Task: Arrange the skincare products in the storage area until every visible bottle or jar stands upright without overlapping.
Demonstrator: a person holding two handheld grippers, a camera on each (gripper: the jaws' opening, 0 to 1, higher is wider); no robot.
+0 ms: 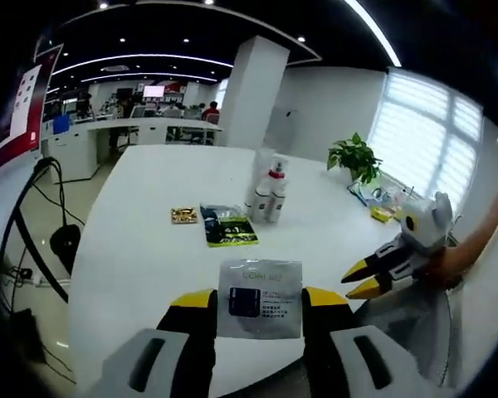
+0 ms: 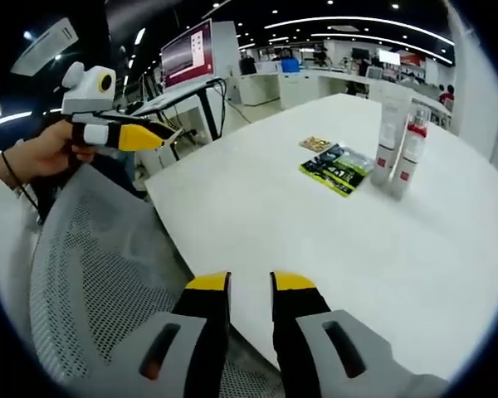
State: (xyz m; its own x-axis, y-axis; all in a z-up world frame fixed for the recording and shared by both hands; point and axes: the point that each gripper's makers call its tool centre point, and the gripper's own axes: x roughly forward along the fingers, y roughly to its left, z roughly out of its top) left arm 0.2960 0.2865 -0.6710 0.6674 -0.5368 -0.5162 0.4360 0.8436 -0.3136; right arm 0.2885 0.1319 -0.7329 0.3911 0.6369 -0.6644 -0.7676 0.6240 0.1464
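Observation:
My left gripper is shut on a silver sachet with a dark square label, held by its two side edges, face to the camera, over the near table edge. Far out on the white table stand a white tube and a red-capped bottle, upright and side by side. In the right gripper view they are the tube and the bottle. A dark green packet and a small gold packet lie flat beside them. My right gripper is open a little, empty, over the table's near edge.
A grey mesh chair stands at the table corner, under the hand-held left gripper. The right gripper hovers at the table's right side. A potted plant and small clutter occupy the far right. Desks and a monitor stand beyond.

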